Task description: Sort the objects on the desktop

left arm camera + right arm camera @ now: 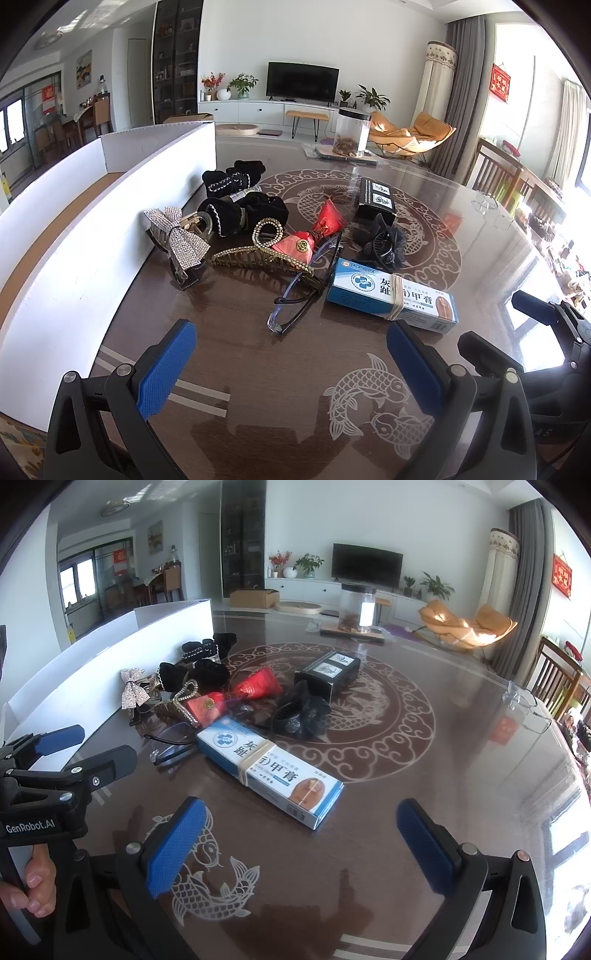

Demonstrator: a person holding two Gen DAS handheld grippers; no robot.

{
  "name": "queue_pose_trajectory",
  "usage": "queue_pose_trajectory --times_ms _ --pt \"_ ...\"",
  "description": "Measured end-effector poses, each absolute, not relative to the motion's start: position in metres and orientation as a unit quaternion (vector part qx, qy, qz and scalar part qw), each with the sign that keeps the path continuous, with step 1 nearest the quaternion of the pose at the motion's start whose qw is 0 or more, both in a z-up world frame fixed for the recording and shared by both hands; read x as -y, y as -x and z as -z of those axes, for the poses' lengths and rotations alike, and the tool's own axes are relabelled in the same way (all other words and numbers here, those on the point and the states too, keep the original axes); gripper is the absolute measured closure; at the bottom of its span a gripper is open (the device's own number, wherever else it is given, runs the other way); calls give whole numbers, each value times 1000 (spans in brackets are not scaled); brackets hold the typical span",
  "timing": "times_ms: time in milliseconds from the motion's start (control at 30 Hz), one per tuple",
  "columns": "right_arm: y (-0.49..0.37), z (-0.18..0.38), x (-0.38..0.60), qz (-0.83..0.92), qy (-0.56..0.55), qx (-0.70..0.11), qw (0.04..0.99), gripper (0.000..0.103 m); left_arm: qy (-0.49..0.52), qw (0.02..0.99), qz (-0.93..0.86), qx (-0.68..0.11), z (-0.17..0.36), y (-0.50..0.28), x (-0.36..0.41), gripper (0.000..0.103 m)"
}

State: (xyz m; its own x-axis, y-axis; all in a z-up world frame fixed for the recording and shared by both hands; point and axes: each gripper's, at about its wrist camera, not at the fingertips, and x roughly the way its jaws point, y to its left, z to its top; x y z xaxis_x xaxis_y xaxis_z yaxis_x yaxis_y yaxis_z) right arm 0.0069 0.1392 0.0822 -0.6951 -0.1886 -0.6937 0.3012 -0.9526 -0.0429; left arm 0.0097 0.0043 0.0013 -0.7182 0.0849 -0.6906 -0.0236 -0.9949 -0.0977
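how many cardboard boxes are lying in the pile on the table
2. The blue and white ointment box, bound with a rubber band, lies nearest the claws. The black box lies farther back, behind the black mesh hair clip. Others could hide under the pile.

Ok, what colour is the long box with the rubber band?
Blue and white box, tan rubber band; clearest in the right wrist view.

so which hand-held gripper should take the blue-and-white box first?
Right hand-held gripper, probably: open, with the blue-and-white box just ahead between its fingers. In the left's view it sits off to the right.
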Motion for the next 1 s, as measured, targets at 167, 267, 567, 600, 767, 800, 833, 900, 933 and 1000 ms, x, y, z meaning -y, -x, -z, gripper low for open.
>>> queue_pose_trajectory --times_ms 167,267,567,600,767,800,833,900,933,1000 --pt "-8 -82 -138 917 -368 -76 136 0 376 29 -925 43 -1 -9 -4 0" --pt "-9 -82 -138 917 -367 -77 136 0 376 29 -925 45 0 -9 -3 0" --pt "-9 -81 -137 916 -369 -76 138 0 378 31 -924 50 0 -10 -2 0" --pt "-9 -81 -137 916 -369 -76 138 0 378 31 -924 51 0 -10 -2 0" --pt "-9 -81 -138 916 -369 -77 138 0 378 31 -924 52 1 -10 -2 0" --pt "-9 -80 -138 916 -370 -76 138 0 378 31 -924 52 1 -10 -2 0" --pt "-9 -80 -138 916 -370 -75 139 0 378 31 -924 52 1 -10 -2 0" --pt "-9 -79 -138 915 -370 -76 139 0 379 32 -923 54 0 -10 -1 0" --pt "-9 -79 -138 915 -370 -76 139 0 379 32 -923 55 0 -10 -1 0" --pt "-9 -79 -137 915 -370 -77 139 0 381 32 -922 58 0 -10 0 0"
